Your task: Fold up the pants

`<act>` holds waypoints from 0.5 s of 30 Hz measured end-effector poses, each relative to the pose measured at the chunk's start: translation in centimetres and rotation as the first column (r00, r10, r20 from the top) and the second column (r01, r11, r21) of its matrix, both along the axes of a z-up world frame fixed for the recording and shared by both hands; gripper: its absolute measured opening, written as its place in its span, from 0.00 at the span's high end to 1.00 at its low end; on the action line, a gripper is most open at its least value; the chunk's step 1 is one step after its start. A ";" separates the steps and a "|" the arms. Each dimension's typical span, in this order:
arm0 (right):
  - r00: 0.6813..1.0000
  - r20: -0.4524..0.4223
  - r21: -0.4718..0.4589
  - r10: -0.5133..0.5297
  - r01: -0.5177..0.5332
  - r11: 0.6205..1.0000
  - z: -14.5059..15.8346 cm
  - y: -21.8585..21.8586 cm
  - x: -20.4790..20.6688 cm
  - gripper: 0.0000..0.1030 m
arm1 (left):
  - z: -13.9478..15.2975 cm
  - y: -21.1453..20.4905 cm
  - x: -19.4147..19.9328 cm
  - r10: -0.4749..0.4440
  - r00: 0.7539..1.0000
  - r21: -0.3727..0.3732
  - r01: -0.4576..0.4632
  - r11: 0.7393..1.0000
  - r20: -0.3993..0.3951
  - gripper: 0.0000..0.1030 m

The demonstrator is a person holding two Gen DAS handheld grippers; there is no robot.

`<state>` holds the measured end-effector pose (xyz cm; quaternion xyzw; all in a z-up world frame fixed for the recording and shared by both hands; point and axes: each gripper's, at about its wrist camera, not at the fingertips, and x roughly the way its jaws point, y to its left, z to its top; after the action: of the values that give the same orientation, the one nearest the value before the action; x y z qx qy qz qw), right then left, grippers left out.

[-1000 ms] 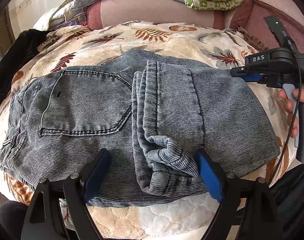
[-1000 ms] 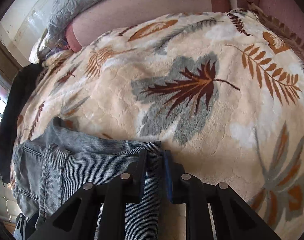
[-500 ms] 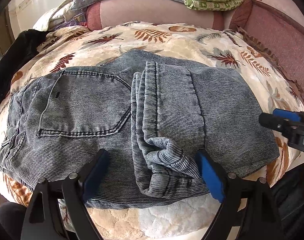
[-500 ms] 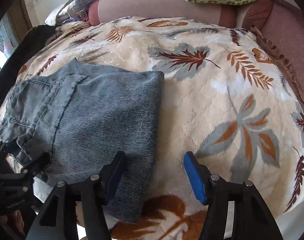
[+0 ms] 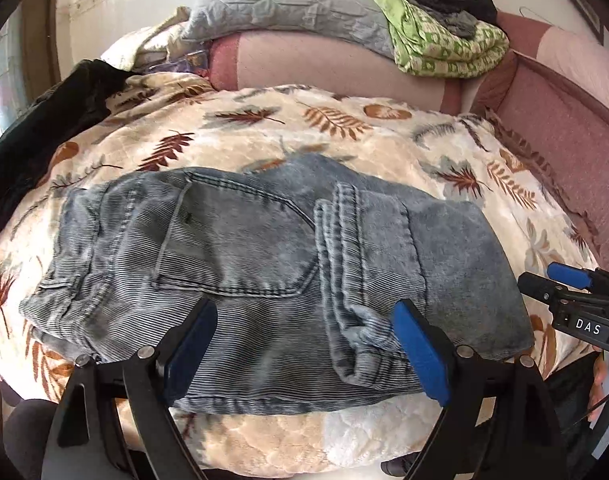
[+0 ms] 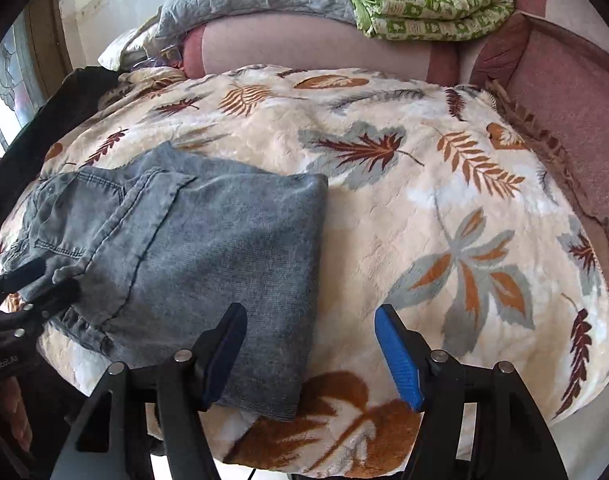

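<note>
The grey denim pants (image 5: pixel 240 248) lie folded in a flat bundle on a leaf-print blanket (image 5: pixel 344 128), back pocket up, the leg hems lying over the middle. My left gripper (image 5: pixel 300 320) hovers open over the bundle's near edge, its blue pads apart and clear of the cloth. In the right wrist view the pants (image 6: pixel 208 240) lie at the left. My right gripper (image 6: pixel 310 320) hangs over their right folded edge; its jaws are opening and grip nothing. The right gripper (image 5: pixel 564 280) also shows at the right of the left wrist view.
A pink sofa back (image 5: pixel 344 68) runs behind the blanket, bearing a grey quilted pillow (image 5: pixel 284 8) and a folded green patterned blanket (image 5: pixel 444 48). A black garment (image 5: pixel 44 132) lies along the left side. The right half of the leaf-print blanket (image 6: pixel 444 220) is bare.
My right gripper let go of the pants' folded edge, opened and drew back to the near right. My left gripper rose and pulled back a little, staying open.
</note>
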<state>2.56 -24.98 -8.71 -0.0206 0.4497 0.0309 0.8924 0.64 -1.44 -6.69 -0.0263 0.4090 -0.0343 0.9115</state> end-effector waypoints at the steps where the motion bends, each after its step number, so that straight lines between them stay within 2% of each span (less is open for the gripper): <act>1: 1.000 0.003 0.001 -0.010 0.010 1.000 0.2 -0.1 0.2 0.32 | 0.2 0.7 0.0 0.016 1.000 -0.002 -0.016 1.000 0.000 0.13; 7: 0.998 0.039 -0.036 -0.042 0.043 0.998 1.0 0.1 1.3 0.32 | -0.2 3.5 -0.2 0.082 0.997 -0.017 -0.083 0.996 -0.010 0.13; 15: 0.996 0.071 -0.074 -0.053 0.058 0.996 1.5 0.6 1.8 0.32 | -1.1 4.5 -0.4 0.100 0.995 -0.018 -0.101 0.995 -0.024 0.13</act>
<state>4.36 -24.41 -7.23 -0.0429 0.4199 -0.0117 0.9065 0.20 3.09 -7.75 -0.0559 0.4174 0.0079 0.9070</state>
